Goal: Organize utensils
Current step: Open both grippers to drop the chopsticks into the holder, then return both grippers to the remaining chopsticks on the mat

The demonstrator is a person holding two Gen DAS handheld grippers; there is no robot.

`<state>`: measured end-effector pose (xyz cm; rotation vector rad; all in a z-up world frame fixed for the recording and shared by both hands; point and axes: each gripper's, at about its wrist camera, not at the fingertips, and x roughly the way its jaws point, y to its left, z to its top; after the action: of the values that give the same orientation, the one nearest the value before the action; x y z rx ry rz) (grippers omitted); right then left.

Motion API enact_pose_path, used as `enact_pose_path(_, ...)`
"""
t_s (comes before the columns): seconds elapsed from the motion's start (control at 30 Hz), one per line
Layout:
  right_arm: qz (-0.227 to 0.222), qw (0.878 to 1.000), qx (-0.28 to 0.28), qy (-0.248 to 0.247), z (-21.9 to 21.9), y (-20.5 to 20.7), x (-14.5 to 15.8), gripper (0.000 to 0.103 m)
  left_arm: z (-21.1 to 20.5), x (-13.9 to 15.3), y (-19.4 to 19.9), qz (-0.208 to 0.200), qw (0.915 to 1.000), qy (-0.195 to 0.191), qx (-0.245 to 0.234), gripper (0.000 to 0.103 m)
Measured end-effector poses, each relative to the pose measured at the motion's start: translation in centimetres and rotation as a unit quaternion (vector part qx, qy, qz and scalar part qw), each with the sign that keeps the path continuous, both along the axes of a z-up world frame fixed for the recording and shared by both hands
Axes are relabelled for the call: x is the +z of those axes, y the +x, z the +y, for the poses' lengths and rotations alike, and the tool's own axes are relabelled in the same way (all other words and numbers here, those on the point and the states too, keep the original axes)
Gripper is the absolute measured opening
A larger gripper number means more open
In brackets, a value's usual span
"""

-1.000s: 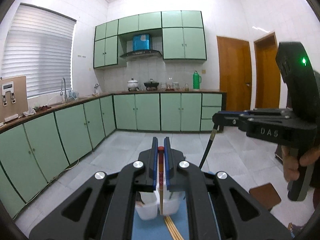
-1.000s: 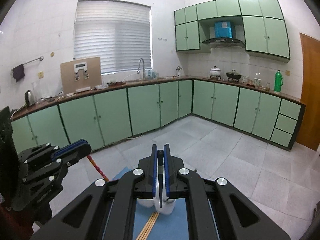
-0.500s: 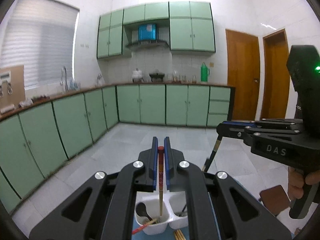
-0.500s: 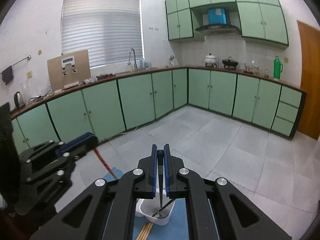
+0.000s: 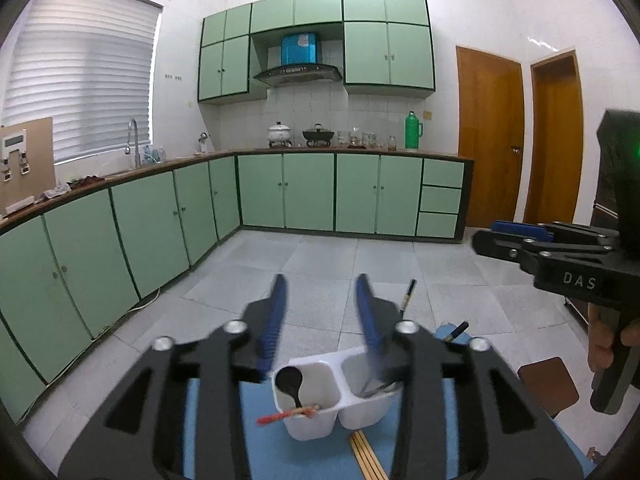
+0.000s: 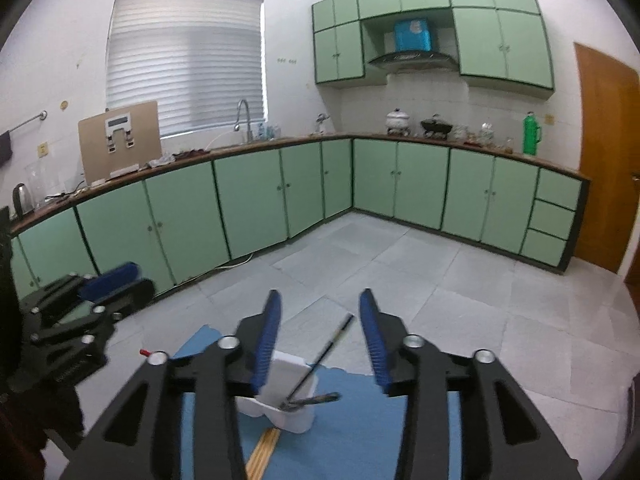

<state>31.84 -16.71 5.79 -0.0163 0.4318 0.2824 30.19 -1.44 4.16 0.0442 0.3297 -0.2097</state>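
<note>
Over the blue mat (image 5: 224, 432), both tools have just let go. On the left, the left gripper (image 5: 318, 300) has been opening and now stands spread with nothing between its blue pads; the red-ended chopstick (image 5: 286, 415) lies tipped across the left cell of the white holder (image 5: 320, 424), beside a black spoon (image 5: 290, 382). Moving right, the right gripper (image 6: 318, 320) has also been opening and is spread and empty, and its thin black utensil (image 6: 320, 360) leans in the holder's right cell. Best now, I'd say, to lift both tools straight up, clear of the leaning handles, so nothing tips the light holder. Wooden chopsticks (image 5: 366, 458) lie on the mat, not yet sorted.
</note>
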Motion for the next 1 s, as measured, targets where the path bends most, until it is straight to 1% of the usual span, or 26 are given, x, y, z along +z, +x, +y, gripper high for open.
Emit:
enact_pose_path(0.03, -0.003, 1.0, -0.005, 0.001, -0.2, -0.6, 0.0, 0.056, 0.1, 0.1, -0.9, -0.003, 1.0, 0.001, 0.001, 0.045)
enact_pose_path(0.07, -0.006, 1.0, -0.016, 0.002, -0.6, -1.6, -0.1, 0.066, 0.2, 0.1, -1.7, -0.005, 1.0, 0.0, 0.0, 0.047)
enact_pose_path(0.13, -0.012, 1.0, -0.027, 0.008, -1.1, -3.5, -0.5, 0.07, 0.4, -0.1, -3.5, -0.007, 1.0, -0.005, 0.001, 0.059)
enact_pose_path(0.17, -0.011, 1.0, -0.027, 0.01, -1.3, -4.4, -0.8, 0.075, 0.6, -0.4, -4.5, -0.006, 0.9999, -0.008, 0.003, 0.061)
enact_pose_path(0.2, -0.012, 0.999, -0.028, 0.013, -1.5, -5.0, -1.1, 0.083, 0.8, -0.9, -5.6, -0.005, 0.9999, -0.013, 0.004, 0.065)
enact_pose_path(0.23, -0.014, 0.999, -0.031, 0.016, -1.7, -5.9, -1.4, 0.086, 0.9, -1.2, -6.2, -0.005, 0.9999, -0.015, 0.005, 0.071)
enact_pose_path(0.3, -0.018, 0.999, -0.042, 0.022, -2.0, -8.0, -2.4, 0.094, 1.1, -2.4, -8.1, -0.002, 0.9998, -0.018, 0.011, 0.076)
enact_pose_path(0.37, -0.02, 0.999, -0.044, 0.02, -2.0, -9.8, -3.5, 0.097, 1.3, -3.8, -9.9, 0.001, 0.9998, -0.015, 0.012, 0.079)
enact_pose_path(0.43, -0.019, 0.998, -0.051, 0.015, -1.8, -11.5, -4.9, 0.097, 1.4, -5.3, -11.4, 0.007, 0.9997, -0.013, 0.018, 0.084)
enact_pose_path(0.53, -0.008, 0.998, -0.059, 0.017, -1.3, -13.5, -7.1, 0.097, 1.8, -7.5, -12.9, 0.023, 0.9993, -0.019, 0.021, 0.087)
enact_pose_path(0.67, 0.016, 0.998, -0.063, 0.018, -0.5, -15.3, -10.4, 0.097, 2.2, -10.9, -14.5, 0.047, 0.9981, -0.024, 0.034, 0.089)
enact_pose_path(0.77, 0.048, 0.997, -0.063, 0.018, 0.1, -16.1, -13.1, 0.097, 2.5, -13.2, -15.0, 0.057, 0.9969, -0.024, 0.049, 0.089)
enact_pose_path(0.83, 0.063, 0.996, -0.062, 0.017, 0.6, -16.6, -14.7, 0.097, 2.6, -14.8, -15.4, 0.071, 0.9959, -0.022, 0.052, 0.089)
enact_pose_path(0.93, 0.091, 0.994, -0.066, -0.007, 1.5, -17.3, -17.8, 0.097, 2.5, -16.8, -15.7, 0.089, 0.9945, -0.002, 0.055, 0.089)
enact_pose_path(1.0, 0.11, 0.992, -0.065, -0.009, 1.9, -17.5, -19.3, 0.097, 2.3, -18.0, -15.9, 0.104, 0.9931, 0.012, 0.054, 0.089)
